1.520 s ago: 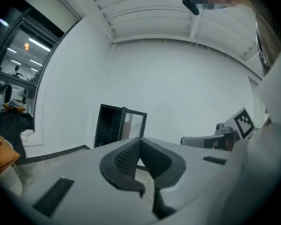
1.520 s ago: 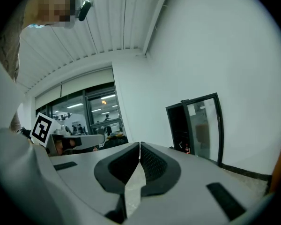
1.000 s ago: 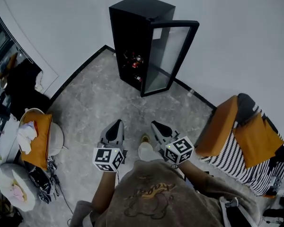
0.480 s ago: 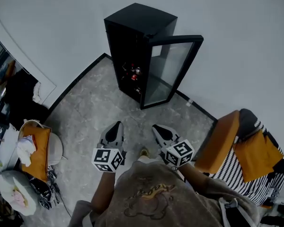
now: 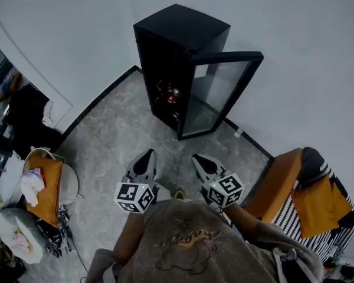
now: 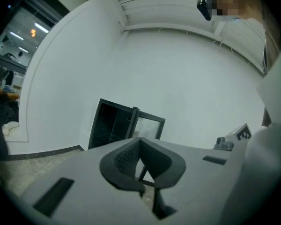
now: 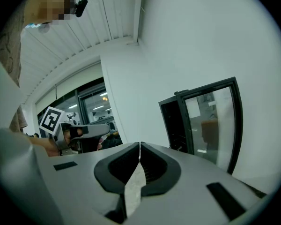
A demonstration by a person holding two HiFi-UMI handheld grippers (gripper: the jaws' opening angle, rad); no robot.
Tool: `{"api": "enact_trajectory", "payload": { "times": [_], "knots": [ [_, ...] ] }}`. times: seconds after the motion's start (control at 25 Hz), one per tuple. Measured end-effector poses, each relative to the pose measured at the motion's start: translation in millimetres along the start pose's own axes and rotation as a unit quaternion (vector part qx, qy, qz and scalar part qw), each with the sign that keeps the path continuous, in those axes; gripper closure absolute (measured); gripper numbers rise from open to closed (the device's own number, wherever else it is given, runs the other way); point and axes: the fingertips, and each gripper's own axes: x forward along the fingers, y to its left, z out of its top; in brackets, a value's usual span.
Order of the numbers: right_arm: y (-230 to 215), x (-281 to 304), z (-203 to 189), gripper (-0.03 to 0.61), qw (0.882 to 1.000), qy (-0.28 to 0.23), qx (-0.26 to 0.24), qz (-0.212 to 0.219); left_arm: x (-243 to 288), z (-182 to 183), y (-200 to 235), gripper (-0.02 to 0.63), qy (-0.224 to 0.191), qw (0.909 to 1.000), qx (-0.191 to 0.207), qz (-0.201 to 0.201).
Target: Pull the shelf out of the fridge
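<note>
A tall black fridge [image 5: 177, 46] stands against the white wall with its glass door [image 5: 218, 90] swung open to the right. Inside, dim shelves hold a few bottles [image 5: 171, 93]; the shelf itself is too dark to make out. The fridge [image 6: 113, 123] shows far ahead in the left gripper view, and the fridge [image 7: 178, 121] with its door [image 7: 213, 121] in the right gripper view. My left gripper [image 5: 144, 158] and right gripper [image 5: 202, 160] hang side by side well short of the fridge, both shut with nothing between the jaws.
An orange and striped chair [image 5: 307, 196] stands at the right. At the left are a round stool with an orange cushion [image 5: 44, 178] and bags [image 5: 17, 234]. Grey marble floor [image 5: 124, 134] lies between me and the fridge.
The view has shifted: the fridge sits slightly further right and the door appears swung wider. Both grippers stay shut, held at about the same place before me.
</note>
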Motion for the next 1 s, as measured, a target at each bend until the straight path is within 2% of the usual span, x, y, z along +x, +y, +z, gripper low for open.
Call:
{"api": "enact_trajectory", "payload": {
  "times": [0.24, 0.52, 1.0],
  "knots": [
    [-15.3, 24.7, 10.2, 0.557, 1.000, -0.007, 0.001, -0.006, 32.1, 9.3, 19.3, 0.611, -0.004, 1.0000, 0.004, 0.003],
    [-42.6, 58.9, 22.5, 0.557, 1.000, -0.015, 0.002, -0.023, 84.6, 20.9, 45.2, 0.611, -0.009, 0.9999, 0.002, -0.014],
    [-75.8, 128.3, 39.2, 0.557, 0.999, -0.005, 0.007, -0.040, 155.5, 31.2, 106.8, 0.611, 0.004, 0.9991, -0.033, -0.028]
  ]
}}
